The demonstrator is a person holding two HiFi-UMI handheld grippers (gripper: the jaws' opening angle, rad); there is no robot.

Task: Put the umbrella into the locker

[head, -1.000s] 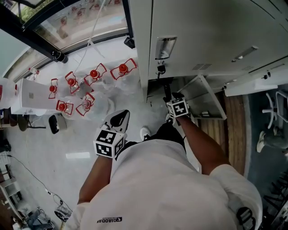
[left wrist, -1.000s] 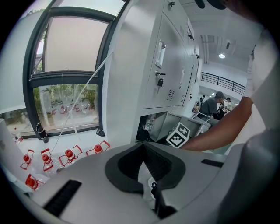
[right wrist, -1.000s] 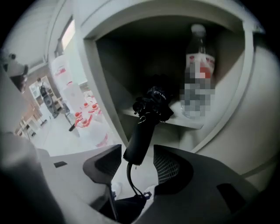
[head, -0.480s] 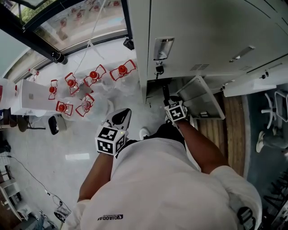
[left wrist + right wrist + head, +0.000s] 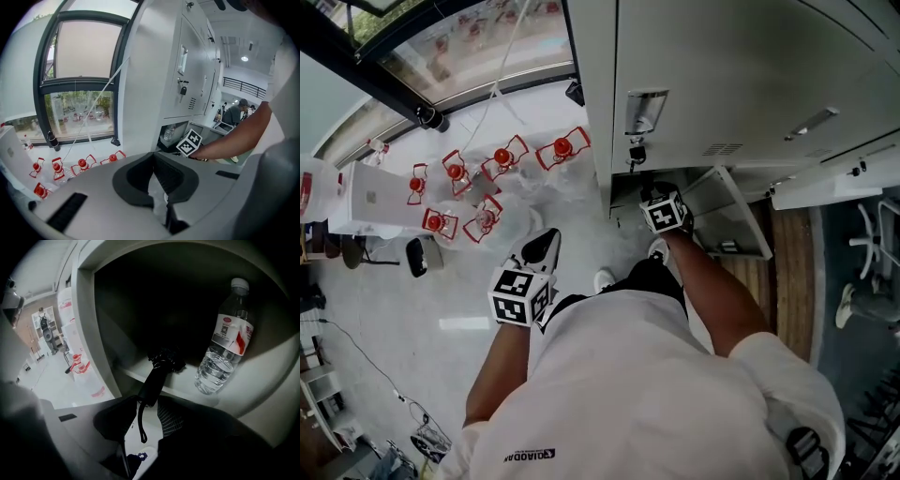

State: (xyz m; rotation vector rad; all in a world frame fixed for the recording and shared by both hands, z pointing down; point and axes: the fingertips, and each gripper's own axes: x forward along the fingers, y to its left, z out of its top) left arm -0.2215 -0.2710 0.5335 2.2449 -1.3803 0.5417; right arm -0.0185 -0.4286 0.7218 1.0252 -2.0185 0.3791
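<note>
- umbrella [image 5: 157, 373]: black and folded. It lies canopy-first on the floor of the open locker [image 5: 86, 333] compartment. Its handle end pokes out past the front lip and the wrist strap [image 5: 139, 423] dangles.
- right gripper [image 5: 143, 404]: its jaws have just been closing and they pinch the handle end between them. We read this as holding the rear end to feed the rest inside, so the task is nearly done but not finished.
- water bottle [image 5: 225, 352]: upright in the same compartment, right of the umbrella and apart from it.
- left gripper [image 5: 153, 154]: jaws together and empty. It hangs over the floor [image 5: 469, 281] away from the locker, and we judge it isn't needed here.
- only the right gripper view shows the umbrella and the grip. In the head view the right gripper covers both, but that view adds the swung-open door [image 5: 727, 220] and the red-capped bottles [image 5: 497, 159] on the floor.
- the left gripper view shows the right gripper's marker cube [image 5: 190, 143] at the opening.
</note>
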